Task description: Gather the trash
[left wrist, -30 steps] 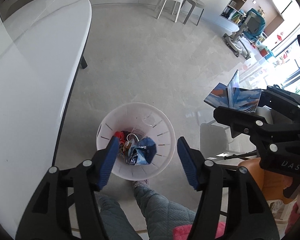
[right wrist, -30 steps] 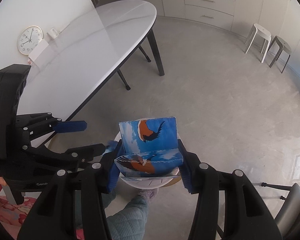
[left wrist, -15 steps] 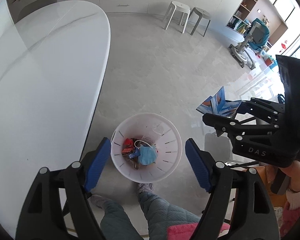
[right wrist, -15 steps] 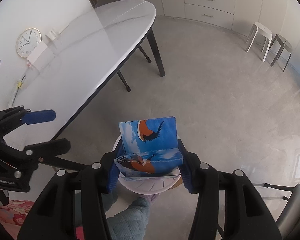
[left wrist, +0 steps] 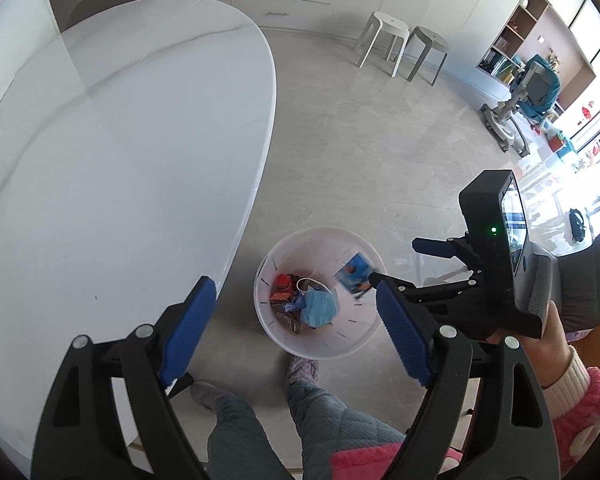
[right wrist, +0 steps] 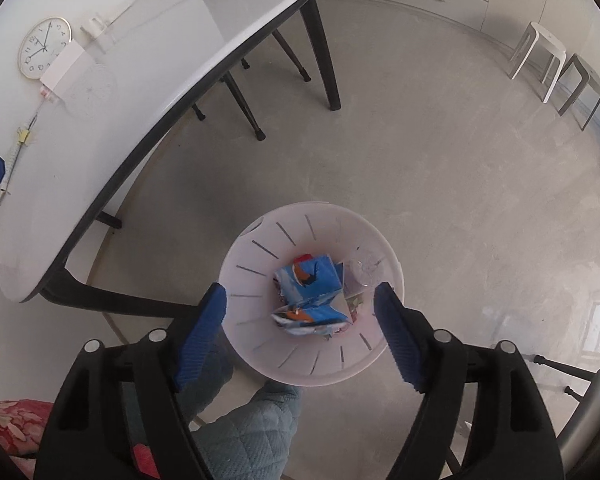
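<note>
**Blue carton released over the bin**

Released since the earlier frames, the blue bird-printed carton (right wrist: 310, 294) is no longer clamped between the right gripper's pads; it is now seen inside the rim of the white trash bin (right wrist: 260, 344), below and ahead of the right gripper (right wrist: 300, 336). Whether it has come to rest on the other trash or is in mid-fall cannot be told. The right gripper's jaws are spread wide and nothing is held or touched by them.

From the left wrist view, the carton (left wrist: 356, 274) is seen at the bin's right inner side, just beside the tip of the right gripper (left wrist: 400, 266), whose two fingers are parted. The left gripper (left wrist: 296, 332) is likewise held wide open and empty, with the bin (left wrist: 320, 350) framed between its blue pads (left wrist: 188, 330). A blue face mask (left wrist: 318, 308) and red wrappers (left wrist: 283, 286) lie in the bin's bottom.

A white oval table (left wrist: 120, 160) extends to the left of and ahead of the left gripper. Two stools (left wrist: 404, 46) stand far ahead on the grey floor. A wall clock (right wrist: 44, 48) is seen far left of the right gripper. The person's quilted trouser legs (left wrist: 320, 420) lie below both grippers, close to the bin's near edge.
</note>
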The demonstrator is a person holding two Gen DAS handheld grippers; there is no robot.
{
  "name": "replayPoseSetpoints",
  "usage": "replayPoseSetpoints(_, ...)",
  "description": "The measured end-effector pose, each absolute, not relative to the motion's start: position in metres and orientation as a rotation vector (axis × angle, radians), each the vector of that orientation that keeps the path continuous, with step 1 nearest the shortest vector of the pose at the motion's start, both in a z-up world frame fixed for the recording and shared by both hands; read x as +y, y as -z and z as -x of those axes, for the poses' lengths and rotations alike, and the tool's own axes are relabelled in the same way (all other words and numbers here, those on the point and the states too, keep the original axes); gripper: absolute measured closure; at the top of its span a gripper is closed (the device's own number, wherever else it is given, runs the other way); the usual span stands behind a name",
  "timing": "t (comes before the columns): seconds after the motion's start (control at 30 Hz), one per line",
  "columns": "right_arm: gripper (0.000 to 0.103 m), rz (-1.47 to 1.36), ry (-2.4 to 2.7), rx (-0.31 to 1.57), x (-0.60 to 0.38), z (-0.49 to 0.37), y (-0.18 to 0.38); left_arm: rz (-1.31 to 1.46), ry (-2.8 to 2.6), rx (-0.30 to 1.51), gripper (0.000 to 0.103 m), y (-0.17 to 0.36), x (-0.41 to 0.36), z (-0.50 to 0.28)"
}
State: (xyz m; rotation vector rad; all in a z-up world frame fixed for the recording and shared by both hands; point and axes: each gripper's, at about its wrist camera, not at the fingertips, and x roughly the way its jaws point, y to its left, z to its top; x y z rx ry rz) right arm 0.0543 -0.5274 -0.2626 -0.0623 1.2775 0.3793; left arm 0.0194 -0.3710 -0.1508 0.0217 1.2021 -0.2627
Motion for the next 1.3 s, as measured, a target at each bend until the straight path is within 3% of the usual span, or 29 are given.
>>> replayPoseSetpoints(0.5, 0.003, 0.092, -0.274, 1.143, -0.557, -0.067, 0.173, 0.014, 0.194, 1.140, 0.017, 0.133, -0.386, -0.019)
replayPoseSetpoints(0.77, 0.002, 0.071, -0.280, 1.073, -0.567, -0.086, 0.119, 0.045, 0.115, 1.099, 0.008, 0.107, -0.384, -0.020)
replayPoseSetpoints(1.3, 0.002, 0.117, -0.419, 1.053, -0.450, -0.115, 0.091, 0.121, -0.125, 1.004, 0.008, 0.073, -0.273, -0.013)
